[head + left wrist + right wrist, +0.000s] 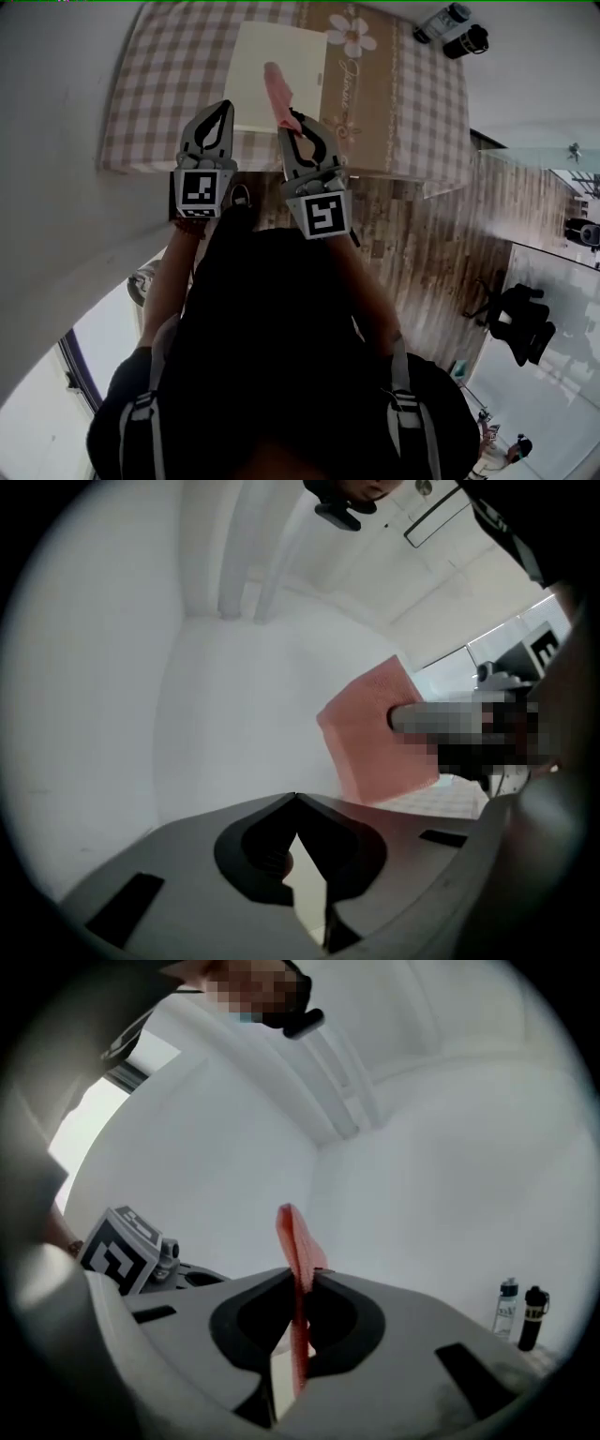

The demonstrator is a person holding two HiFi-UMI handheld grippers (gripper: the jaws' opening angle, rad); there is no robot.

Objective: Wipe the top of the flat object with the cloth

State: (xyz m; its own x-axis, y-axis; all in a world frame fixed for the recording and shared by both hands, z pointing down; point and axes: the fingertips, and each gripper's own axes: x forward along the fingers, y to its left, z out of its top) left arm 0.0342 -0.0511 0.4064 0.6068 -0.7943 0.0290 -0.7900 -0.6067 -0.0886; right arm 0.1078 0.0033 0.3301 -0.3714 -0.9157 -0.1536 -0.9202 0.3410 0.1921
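Pink-and-white checked table (150, 103) fills the top centre; plain white wall (47, 141) runs down the left; brown wood-plank floor (431, 253) at mid-right, black swivel chair (520, 319) lower right.

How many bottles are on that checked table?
2: a clear bottle and a black bottle, side by side at the far right corner of the table. I see no others.

In the head view, the right gripper (298, 127) covers part of the near edge of the cream flat board (253, 75). The lower end of the pink cloth (277, 89) vanishes between that gripper's jaws. Labels on the two bottles (466, 40) are too small to read. The person's torso (272, 309) hides much of the floor (422, 253).
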